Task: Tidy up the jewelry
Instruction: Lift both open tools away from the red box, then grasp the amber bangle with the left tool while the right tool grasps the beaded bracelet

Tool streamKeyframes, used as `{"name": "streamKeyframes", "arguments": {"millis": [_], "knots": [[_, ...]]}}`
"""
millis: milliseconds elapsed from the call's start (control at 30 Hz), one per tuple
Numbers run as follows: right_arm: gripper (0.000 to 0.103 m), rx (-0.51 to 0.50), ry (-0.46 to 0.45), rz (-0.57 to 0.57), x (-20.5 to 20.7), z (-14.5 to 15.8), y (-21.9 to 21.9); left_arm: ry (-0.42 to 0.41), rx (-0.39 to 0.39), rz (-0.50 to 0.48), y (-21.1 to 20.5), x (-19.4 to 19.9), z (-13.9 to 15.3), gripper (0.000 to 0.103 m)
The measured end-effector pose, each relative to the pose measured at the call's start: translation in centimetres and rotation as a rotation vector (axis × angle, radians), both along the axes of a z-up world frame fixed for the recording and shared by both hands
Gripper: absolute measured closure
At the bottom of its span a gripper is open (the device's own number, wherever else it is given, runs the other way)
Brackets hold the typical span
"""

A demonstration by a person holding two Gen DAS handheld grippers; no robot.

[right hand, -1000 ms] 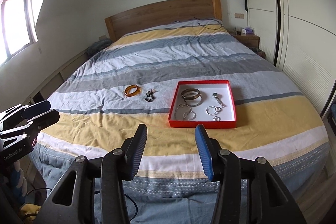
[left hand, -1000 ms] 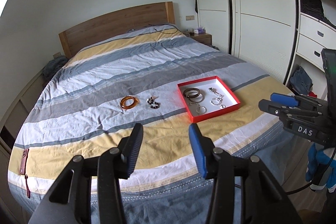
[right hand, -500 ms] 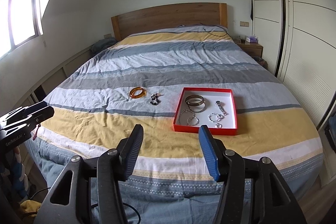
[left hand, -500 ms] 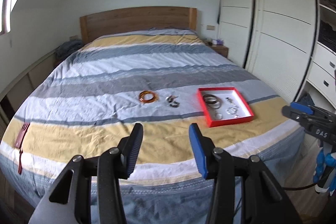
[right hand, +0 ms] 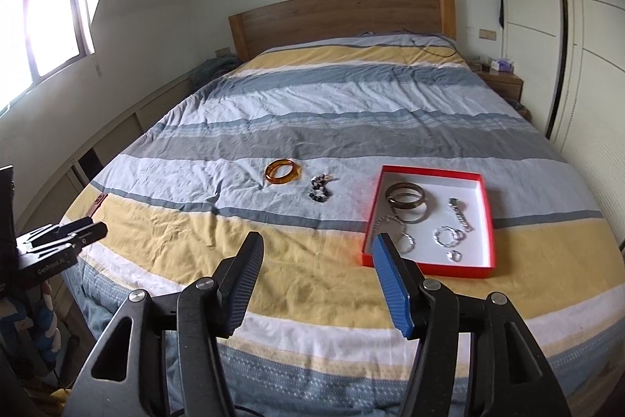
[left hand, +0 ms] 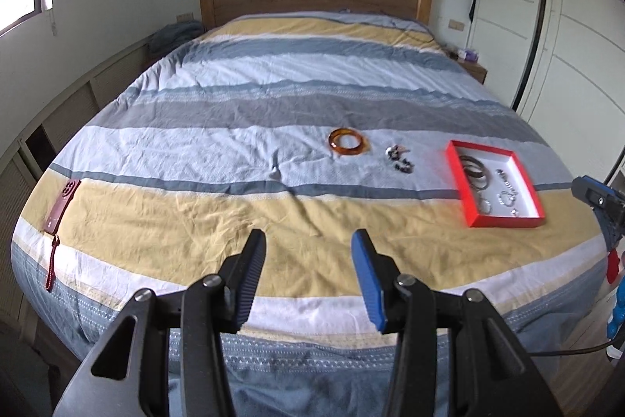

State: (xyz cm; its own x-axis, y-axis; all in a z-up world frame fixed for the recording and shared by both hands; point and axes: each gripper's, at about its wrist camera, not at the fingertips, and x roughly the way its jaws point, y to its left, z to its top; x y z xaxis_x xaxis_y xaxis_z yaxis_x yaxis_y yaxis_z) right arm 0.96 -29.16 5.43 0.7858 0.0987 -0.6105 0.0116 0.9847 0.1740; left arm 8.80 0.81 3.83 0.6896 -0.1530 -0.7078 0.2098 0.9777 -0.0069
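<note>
Jewelry lay in two places on the bed [right hand: 390, 112], and both claws hung short of it, over the near yellow stripe. The right claw [right hand: 316, 253] was empty and its jaws were opening, with nothing between them, probably readying for a pickup. Its blue pad lined up in view with the near corner of the red box [right hand: 488, 221], though it was apart from it and above the bedding. The left claw [left hand: 308, 260] was also empty, its jaws standing apart over bare cover, well away from any piece.

Farther out, the box sat flat on the cover toward the right side, already holding bangles [right hand: 406, 198], a watch-like chain [right hand: 461, 213] and several silver rings [right hand: 447, 235]; it looked like the collecting place. Just left of it, outside the box, lay a dark beaded piece [right hand: 320, 188], and beside that an amber bangle [right hand: 282, 172]. Those two seemed to be what was left to sort. A red phone [left hand: 62, 206] rested near the left edge of the bed, well apart from everything else.
</note>
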Motion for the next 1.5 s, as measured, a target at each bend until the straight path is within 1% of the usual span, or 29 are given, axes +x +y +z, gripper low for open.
{"name": "streamKeyframes", "arguments": {"millis": [200, 267, 367, 633, 833, 967, 1133, 1367, 1500], "knots": [[0.044, 0.030, 0.048, 0.040, 7.0, -3.0, 0.9, 0.090, 0.011, 0.007, -1.4, 6.6, -3.8, 0.059], [0.044, 0.024, 0.065, 0.055, 9.3, -3.9, 1.3, 0.118, 0.011, 0.009, -1.9, 9.1, -5.1, 0.059], [0.044, 0.023, 0.096, 0.072, 12.9, -5.7, 1.6, 0.139, 0.014, 0.012, -2.8, 12.4, -6.7, 0.059], [0.044, 0.028, 0.161, 0.094, 21.3, -10.2, 2.2, 0.163, 0.007, 0.003, -5.1, 20.4, -10.2, 0.059], [0.044, 0.040, 0.204, 0.089, 26.4, -13.8, 2.7, 0.155, -0.029, 0.002, -6.4, 25.9, -11.9, 0.059], [0.044, 0.038, 0.227, 0.090, 29.0, -15.7, 2.9, 0.153, -0.059, -0.010, -7.6, 29.3, -13.2, 0.059], [0.043, 0.042, 0.243, 0.082, 31.4, -17.7, 3.0, 0.157, -0.071, -0.030, -9.4, 31.9, -15.1, 0.059], [0.043, 0.040, 0.251, 0.069, 32.7, -19.9, 3.2, 0.177, -0.057, -0.052, -10.7, 32.9, -17.9, 0.059], [0.043, 0.034, 0.236, 0.058, 33.0, -20.5, 3.2, 0.178, -0.052, -0.053, -11.0, 33.3, -18.7, 0.059]]}}
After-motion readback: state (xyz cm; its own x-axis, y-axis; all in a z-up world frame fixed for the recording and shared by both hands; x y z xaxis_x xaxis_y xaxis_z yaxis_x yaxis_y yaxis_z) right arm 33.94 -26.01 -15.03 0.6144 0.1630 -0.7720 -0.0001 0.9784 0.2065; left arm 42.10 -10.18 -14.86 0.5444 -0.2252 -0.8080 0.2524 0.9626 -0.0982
